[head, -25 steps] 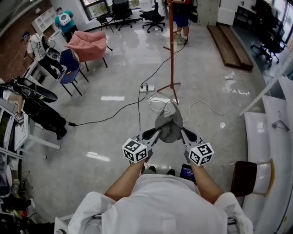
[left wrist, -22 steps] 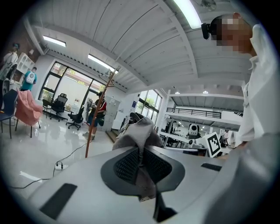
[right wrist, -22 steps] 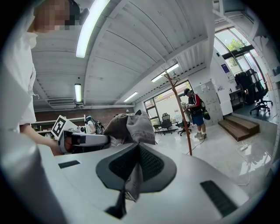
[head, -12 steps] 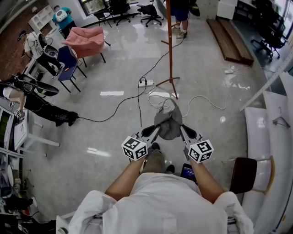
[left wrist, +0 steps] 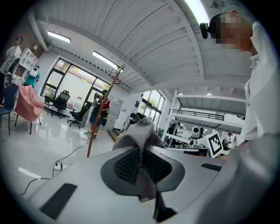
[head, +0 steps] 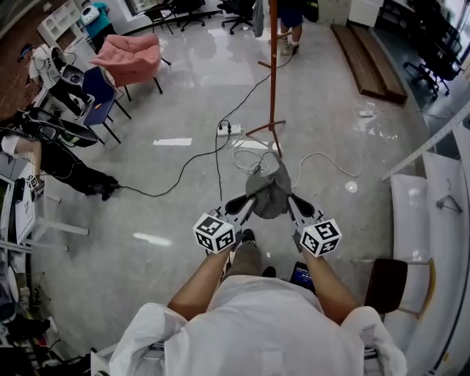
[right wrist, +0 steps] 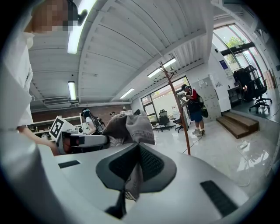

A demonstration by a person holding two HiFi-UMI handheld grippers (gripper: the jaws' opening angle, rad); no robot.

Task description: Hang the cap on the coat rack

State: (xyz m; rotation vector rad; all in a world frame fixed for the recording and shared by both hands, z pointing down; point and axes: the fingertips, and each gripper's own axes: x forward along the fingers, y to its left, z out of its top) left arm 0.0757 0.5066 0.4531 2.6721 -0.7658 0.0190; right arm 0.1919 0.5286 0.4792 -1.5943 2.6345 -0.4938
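Note:
A grey cap (head: 269,192) hangs in the air between my two grippers, in front of my body. My left gripper (head: 250,203) is shut on its left edge and my right gripper (head: 288,200) on its right edge. In the left gripper view the cap's fabric (left wrist: 139,133) is pinched between the jaws of the left gripper (left wrist: 141,166). The right gripper view shows the same grip, cap (right wrist: 129,127) in the right gripper (right wrist: 136,168). The wooden coat rack (head: 272,73) stands ahead on the floor, pole upright (left wrist: 103,111) (right wrist: 179,109), apart from the cap.
Cables and a power strip (head: 228,130) lie on the floor around the rack's feet. A person (head: 290,22) stands behind the rack. A pink chair (head: 132,59) and a blue chair (head: 95,88) are at far left, wooden boards (head: 371,55) far right, a brown chair (head: 385,283) near right.
Both grippers, still holding the cap, have moved forward toward the coat rack as I stepped ahead. The grips have not changed.

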